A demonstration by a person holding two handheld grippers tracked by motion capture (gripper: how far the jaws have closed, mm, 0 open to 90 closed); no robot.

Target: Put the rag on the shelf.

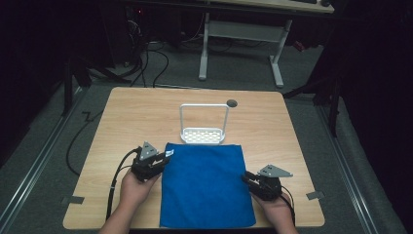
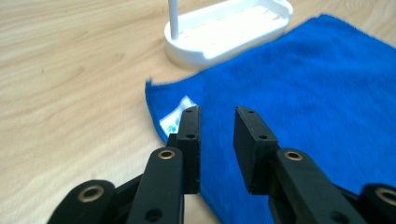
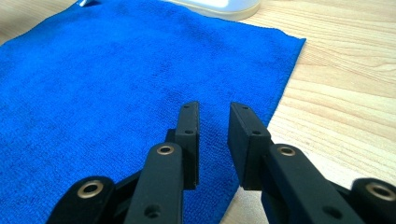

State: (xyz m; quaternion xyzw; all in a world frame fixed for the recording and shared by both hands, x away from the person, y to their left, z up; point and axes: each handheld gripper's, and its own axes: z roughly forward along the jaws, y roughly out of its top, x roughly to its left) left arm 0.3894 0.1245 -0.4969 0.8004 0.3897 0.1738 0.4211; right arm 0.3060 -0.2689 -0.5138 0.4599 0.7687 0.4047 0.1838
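Observation:
A blue cloth (image 1: 204,185) lies flat on the wooden table (image 1: 131,112), reaching to the near edge. A white label (image 2: 173,117) sits at its far left corner. My left gripper (image 1: 163,158) hovers over that corner, open, with nothing between its jaws; in the left gripper view the left gripper (image 2: 217,112) points at the cloth (image 2: 303,93) just beside the label. My right gripper (image 1: 246,178) is at the cloth's right edge, open as well. The right gripper view has the right gripper (image 3: 214,106) above the cloth (image 3: 116,84) near that edge, empty.
A white rack (image 1: 203,135) with a tall loop handle stands just beyond the cloth's far edge, and its base (image 2: 229,32) is close ahead of the left gripper. A dark round hole (image 1: 232,103) marks the table's far side. Another desk's white legs (image 1: 277,63) stand behind.

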